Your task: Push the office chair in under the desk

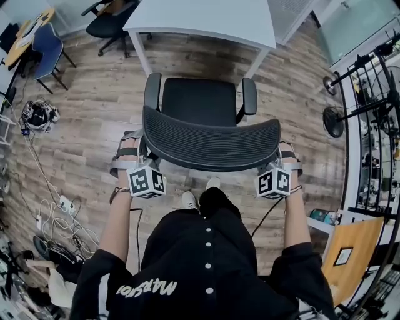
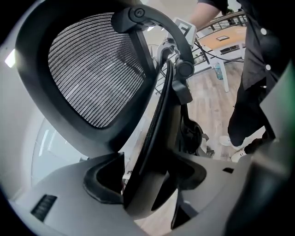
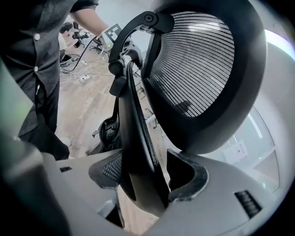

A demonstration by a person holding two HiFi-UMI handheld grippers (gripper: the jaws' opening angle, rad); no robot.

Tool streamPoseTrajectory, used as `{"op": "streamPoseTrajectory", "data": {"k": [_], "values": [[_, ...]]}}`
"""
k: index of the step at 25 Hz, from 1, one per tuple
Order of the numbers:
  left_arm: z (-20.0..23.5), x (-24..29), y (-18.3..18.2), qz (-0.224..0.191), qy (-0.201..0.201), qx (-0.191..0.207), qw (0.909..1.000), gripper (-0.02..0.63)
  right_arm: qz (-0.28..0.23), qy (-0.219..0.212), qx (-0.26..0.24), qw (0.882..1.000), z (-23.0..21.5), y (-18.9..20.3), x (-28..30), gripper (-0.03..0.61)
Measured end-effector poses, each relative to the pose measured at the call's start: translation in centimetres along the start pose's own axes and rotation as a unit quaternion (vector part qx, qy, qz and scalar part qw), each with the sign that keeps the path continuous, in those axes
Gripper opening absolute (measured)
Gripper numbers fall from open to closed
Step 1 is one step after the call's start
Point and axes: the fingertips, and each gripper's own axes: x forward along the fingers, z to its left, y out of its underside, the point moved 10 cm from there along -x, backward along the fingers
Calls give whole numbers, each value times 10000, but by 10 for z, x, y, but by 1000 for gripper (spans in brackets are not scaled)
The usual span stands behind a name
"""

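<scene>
The black office chair stands on the wood floor facing the white desk (image 1: 206, 19), its seat (image 1: 199, 100) just short of the desk's front edge. Its curved mesh backrest (image 1: 211, 145) is nearest to me. My left gripper (image 1: 132, 155) is shut on the backrest's left end and my right gripper (image 1: 286, 156) on its right end. In the left gripper view, the backrest's edge (image 2: 159, 120) runs down between the left gripper's (image 2: 147, 179) pads. The right gripper view shows the backrest's other edge (image 3: 138, 129) gripped by the right gripper (image 3: 143, 177). The chair's base is hidden under the seat.
A second black chair (image 1: 109, 19) stands at the desk's far left corner, and a blue chair (image 1: 47, 44) by a wooden table at the left. Cables and a power strip (image 1: 62, 205) lie on the floor at the left. Stands and tripods (image 1: 369, 69) line the right.
</scene>
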Motion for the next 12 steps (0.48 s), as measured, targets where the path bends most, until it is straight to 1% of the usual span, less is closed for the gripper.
{"op": "streamPoseTrajectory", "data": {"k": [8, 12], "values": [[8, 13, 2, 11, -50, 10, 10000, 302, -5, 24, -3, 10000, -10, 1, 15, 278], [16, 21, 3, 92, -42, -51, 9999, 305, -29, 1, -20, 10000, -19, 1, 26, 278]]}}
